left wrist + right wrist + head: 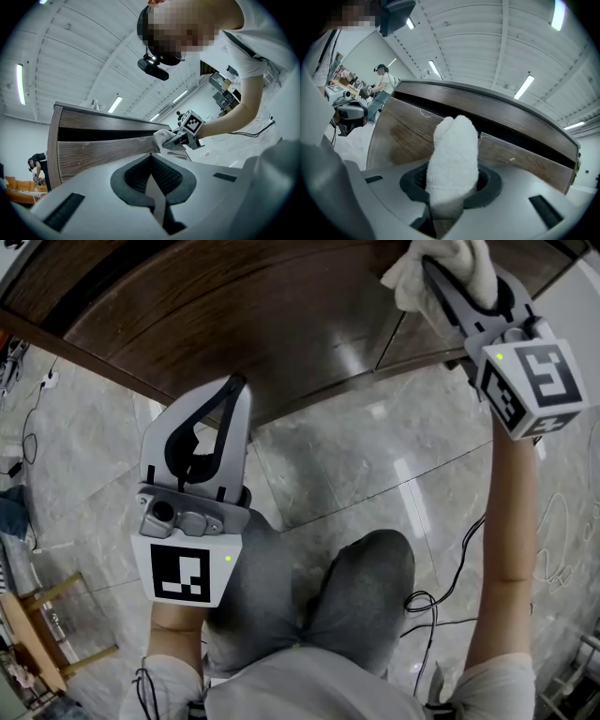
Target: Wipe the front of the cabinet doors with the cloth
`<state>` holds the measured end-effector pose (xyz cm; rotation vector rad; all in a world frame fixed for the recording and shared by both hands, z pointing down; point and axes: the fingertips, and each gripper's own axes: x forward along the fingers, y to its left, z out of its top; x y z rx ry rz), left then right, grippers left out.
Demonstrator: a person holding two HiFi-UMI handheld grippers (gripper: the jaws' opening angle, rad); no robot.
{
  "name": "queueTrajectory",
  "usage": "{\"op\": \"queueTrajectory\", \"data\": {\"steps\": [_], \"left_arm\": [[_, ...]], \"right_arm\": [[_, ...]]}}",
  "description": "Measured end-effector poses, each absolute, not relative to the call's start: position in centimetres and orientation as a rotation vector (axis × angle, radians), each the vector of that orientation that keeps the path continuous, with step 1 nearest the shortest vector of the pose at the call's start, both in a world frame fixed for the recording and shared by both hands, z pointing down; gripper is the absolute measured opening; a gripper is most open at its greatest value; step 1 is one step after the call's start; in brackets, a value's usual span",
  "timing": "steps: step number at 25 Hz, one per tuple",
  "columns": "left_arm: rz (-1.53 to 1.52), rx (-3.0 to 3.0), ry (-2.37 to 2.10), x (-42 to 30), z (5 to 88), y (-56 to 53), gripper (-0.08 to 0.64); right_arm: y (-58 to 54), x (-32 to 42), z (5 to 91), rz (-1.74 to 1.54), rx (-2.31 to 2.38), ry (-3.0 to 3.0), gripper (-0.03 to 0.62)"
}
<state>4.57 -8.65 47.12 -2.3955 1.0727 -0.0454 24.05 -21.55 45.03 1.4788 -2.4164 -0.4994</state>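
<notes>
Your left tongs (234, 382): jaws together, nothing held, lower left, off the doors (234, 324). Your right tongs (429, 273) clamp the cloth (455, 266) against the wood, upper right, by the door seam. No wiped streaks visible; most of the front likely left to do.

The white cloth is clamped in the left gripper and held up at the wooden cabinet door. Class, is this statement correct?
No. The white cloth is clamped in the right gripper, not the left, as the right gripper view shows; the left gripper is shut on nothing. It is indeed held up at the wooden cabinet door.
</notes>
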Motion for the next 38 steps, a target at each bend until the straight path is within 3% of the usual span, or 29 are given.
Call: {"op": "queueTrajectory", "data": {"steps": [11, 29, 38], "left_arm": [[-0.043, -2.399, 1.108, 2.8, 48.1, -8.2, 0.018], [-0.087, -2.352, 1.296, -10.3, 50.5, -6.9, 0.018], [-0.063, -2.376, 1.307, -13.7, 53.0, -7.7, 0.018]], "right_arm": [[-18.6, 21.0, 45.7, -0.546, 1.43, -2.458, 0.135], [-11.5, -7.2, 51.5, -0.523, 0.804, -2.773, 0.135], [-13.2, -10.2, 56.3, -0.512, 0.774, -2.678, 0.135]]}}
